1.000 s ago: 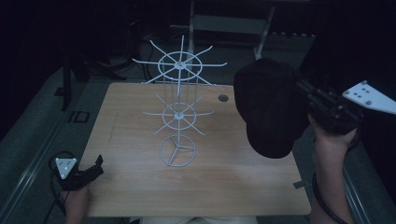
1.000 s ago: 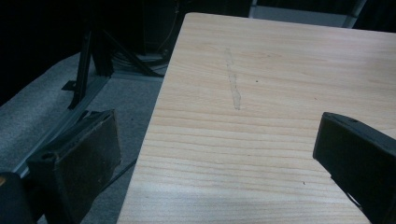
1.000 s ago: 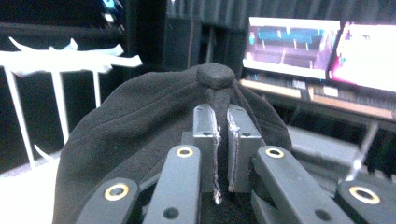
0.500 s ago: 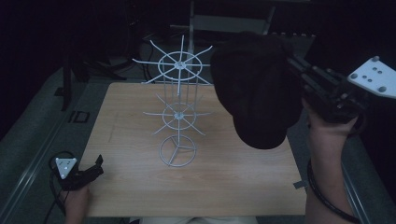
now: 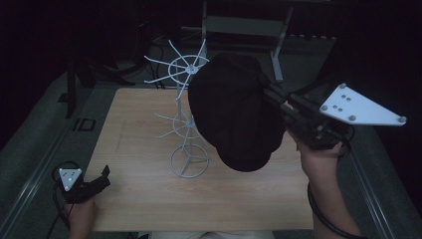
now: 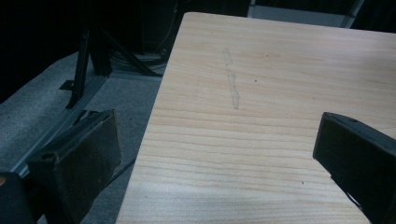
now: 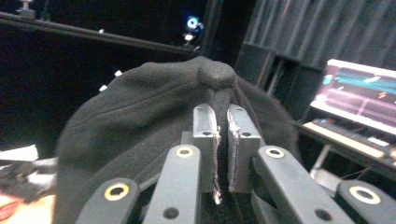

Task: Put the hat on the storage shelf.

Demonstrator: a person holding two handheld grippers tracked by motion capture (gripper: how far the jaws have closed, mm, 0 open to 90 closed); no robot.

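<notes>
A black cap (image 5: 234, 117) is being held in the air by the right gripper (image 5: 276, 97), right of centre in the high view, just in front of a white wire rack (image 5: 185, 122) that is standing on the wooden table (image 5: 144, 199). In the right gripper view the two jaws are seen closed almost together, with a fold of the cap's (image 7: 154, 135) dark fabric pinched between them, just below the button on its crown.

The step in hand is judged to be hanging the cap on one of the rack's upper spokes. To do it well, the cap is best being kept level and brought down over a spoke tip, so that the hollow underside is caught and not the outer cloth. The pinch should be kept firm until the fabric is resting on the wire.

The left gripper (image 5: 97, 183) is being held low at the lower left of the high view, near the table's corner. In the left gripper view its jaws are standing wide apart, with nothing between them and bare tabletop (image 6: 280, 93) ahead.

The rack's thin spokes, fanned out at two heights, are what may be getting in the way: the cloth could be snagged, or the light stand tipped. A metal frame (image 5: 244, 25) is standing on the floor beyond the table.
</notes>
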